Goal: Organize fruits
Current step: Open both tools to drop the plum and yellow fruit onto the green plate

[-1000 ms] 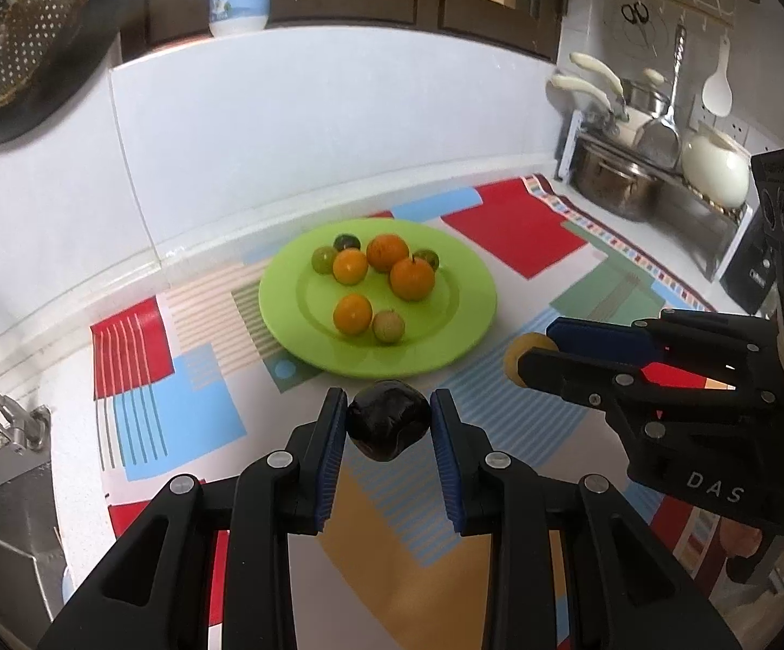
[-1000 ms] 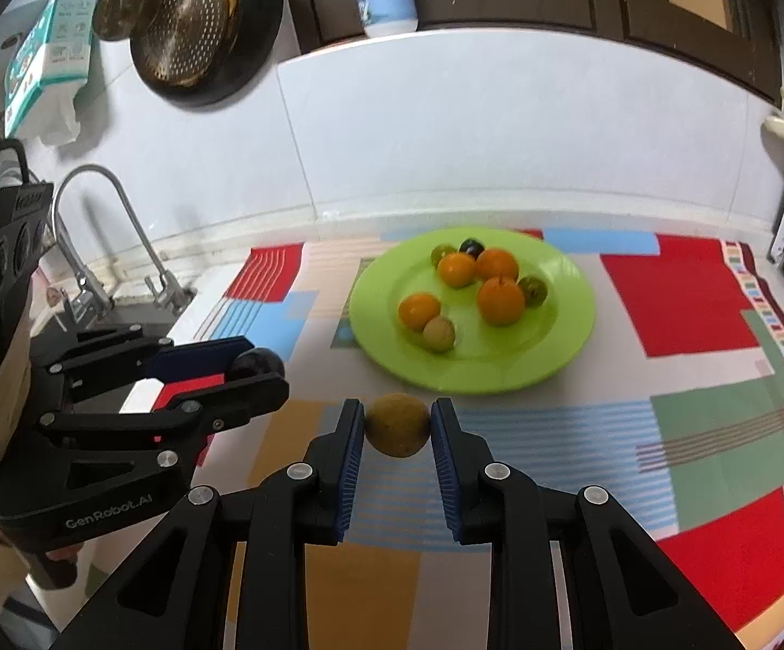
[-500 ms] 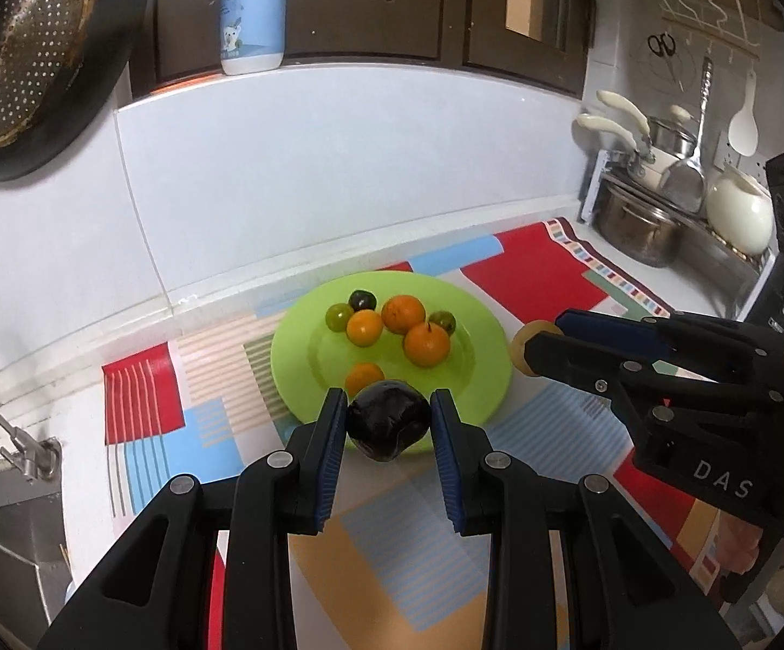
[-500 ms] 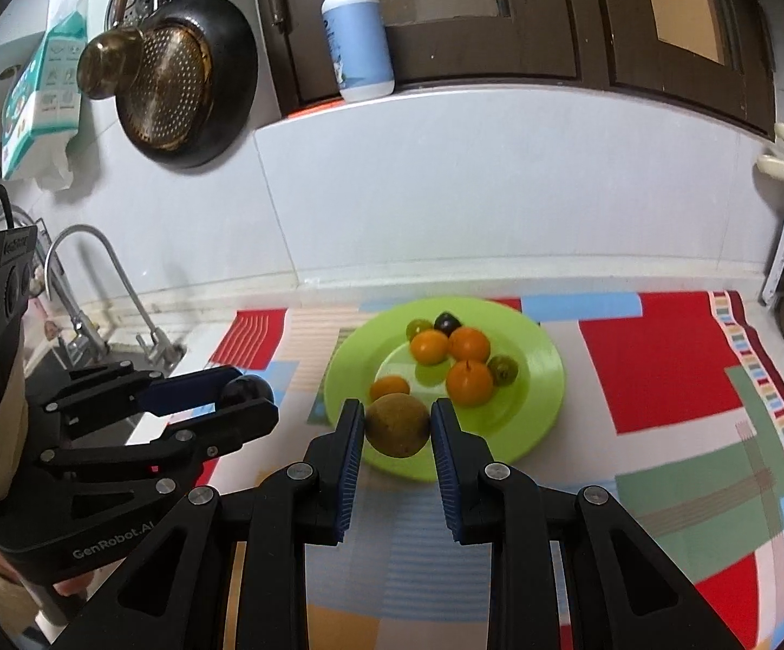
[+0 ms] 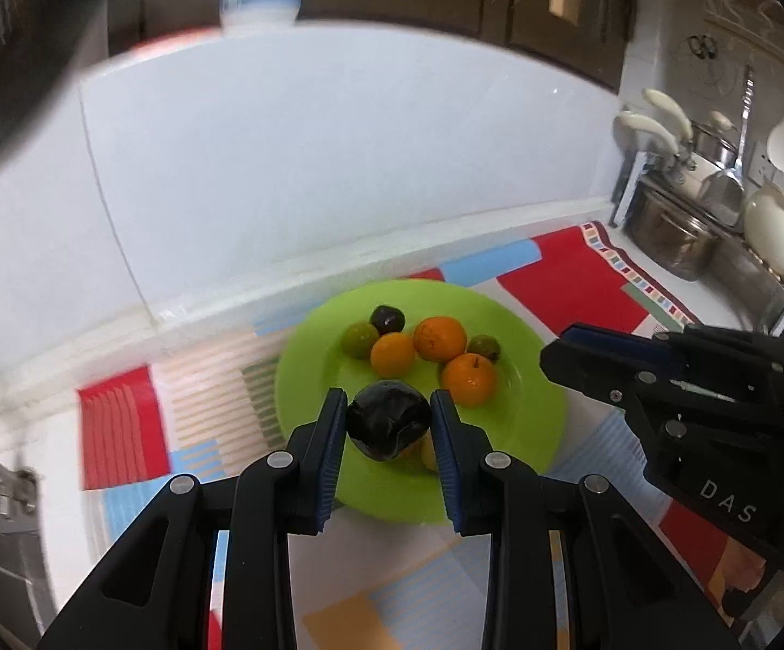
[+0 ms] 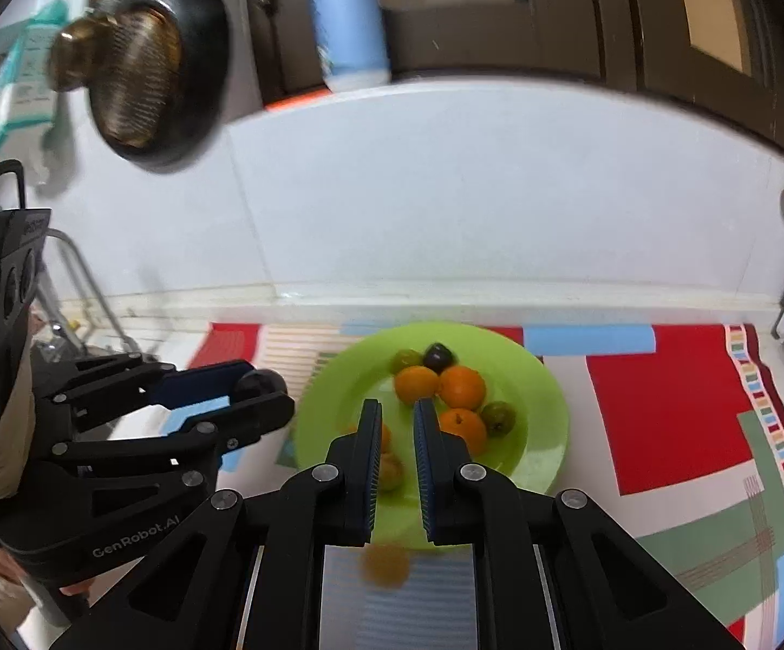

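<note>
A green plate [image 5: 527, 433] [image 6: 332, 395] holds several fruits: oranges [image 5: 439, 338], small green ones and a dark plum [image 5: 387, 318]. My left gripper [image 5: 388, 422] is shut on a dark round fruit [image 5: 388, 429], held over the plate's near left part. It also shows at the left of the right wrist view, as the left gripper [image 6: 262, 390]. My right gripper [image 6: 396, 433] hangs over the plate's near side, its jaws closing to a narrow gap with nothing between them. A blurred brown fruit [image 6: 385, 565] is below its fingers, at the plate's near edge.
A patterned mat [image 6: 662, 406] covers the counter under the plate. A tap [image 6: 83, 292] and sink lie at the left. A pot rack [image 5: 673, 238] stands at the right. A bottle [image 6: 348, 21] sits on the ledge above the white backsplash, beside a hanging pan [image 6: 143, 70].
Both grippers have moved forward over the plate. The brown fruit has left the right gripper's jaws, which have closed. The left still grips the dark fruit.
</note>
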`<state>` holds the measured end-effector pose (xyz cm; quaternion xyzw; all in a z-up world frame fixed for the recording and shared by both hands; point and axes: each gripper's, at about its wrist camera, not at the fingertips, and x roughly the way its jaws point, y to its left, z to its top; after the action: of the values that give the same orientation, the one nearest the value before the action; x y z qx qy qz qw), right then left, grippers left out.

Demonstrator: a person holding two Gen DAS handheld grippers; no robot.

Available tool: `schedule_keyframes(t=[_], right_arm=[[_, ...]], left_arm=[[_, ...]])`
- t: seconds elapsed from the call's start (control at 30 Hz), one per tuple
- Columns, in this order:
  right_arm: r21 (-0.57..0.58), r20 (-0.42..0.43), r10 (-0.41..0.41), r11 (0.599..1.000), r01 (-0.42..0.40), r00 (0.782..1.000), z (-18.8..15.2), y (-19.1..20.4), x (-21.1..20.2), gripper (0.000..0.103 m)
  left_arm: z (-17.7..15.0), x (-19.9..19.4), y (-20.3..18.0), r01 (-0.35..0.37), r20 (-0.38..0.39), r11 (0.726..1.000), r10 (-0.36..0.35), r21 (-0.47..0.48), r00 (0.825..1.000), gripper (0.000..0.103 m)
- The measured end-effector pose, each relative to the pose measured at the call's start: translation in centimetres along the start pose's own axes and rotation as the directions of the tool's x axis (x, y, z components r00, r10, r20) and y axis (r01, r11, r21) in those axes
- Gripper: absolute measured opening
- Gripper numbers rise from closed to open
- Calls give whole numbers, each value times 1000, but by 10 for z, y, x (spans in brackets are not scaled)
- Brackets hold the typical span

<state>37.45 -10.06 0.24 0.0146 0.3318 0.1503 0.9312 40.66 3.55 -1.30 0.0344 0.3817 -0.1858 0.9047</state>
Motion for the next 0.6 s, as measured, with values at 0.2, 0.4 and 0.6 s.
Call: schedule_keyframes(t=[0.2,0.4,0.6], right_arm=[[16,-54,-29,999,30,998,-2,-15,31,13],[32,-67,-27,999,29,997,-2,-21,43,13],[50,-67,-25,998,28,997,-3,-26,44,14]], left_arm=[[6,38,5,19,-44,1000,-19,-9,999,31],[13,47,6,12,-40,1000,-12,-3,999,51],[14,37,8,-28,-25,1000,28,-11,999,51]])
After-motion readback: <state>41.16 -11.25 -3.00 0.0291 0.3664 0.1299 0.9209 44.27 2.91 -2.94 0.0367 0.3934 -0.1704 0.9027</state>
